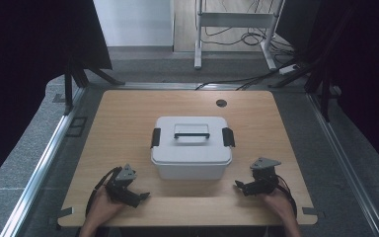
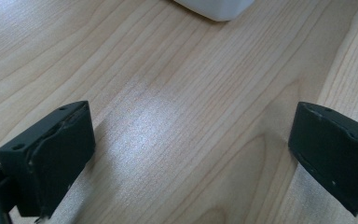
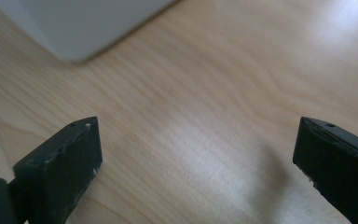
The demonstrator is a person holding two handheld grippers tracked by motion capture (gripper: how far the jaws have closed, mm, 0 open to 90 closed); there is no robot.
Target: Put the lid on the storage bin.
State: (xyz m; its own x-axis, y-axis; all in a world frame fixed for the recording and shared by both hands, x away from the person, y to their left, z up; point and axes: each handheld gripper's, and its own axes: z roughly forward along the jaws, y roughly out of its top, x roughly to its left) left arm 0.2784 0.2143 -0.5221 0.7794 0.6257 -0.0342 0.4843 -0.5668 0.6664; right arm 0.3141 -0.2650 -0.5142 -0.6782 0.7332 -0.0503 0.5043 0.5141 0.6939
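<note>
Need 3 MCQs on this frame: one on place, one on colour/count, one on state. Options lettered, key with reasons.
1. Where does the white box sit?
A. mid-table, between the two hand-held grippers
B. at the far left corner
C. on the floor

2. What colour are the latches on the box's ends?
A. red
B. black
C. white

3. How is the box's lid?
A. off, beside the box
B. propped half open
C. on, handle lying flat

Key: 1 A, the left hand-held gripper and right hand-held gripper flank it on the table. 2 B, both clips show dark against the white. 3 C, the lid covers the top.
</note>
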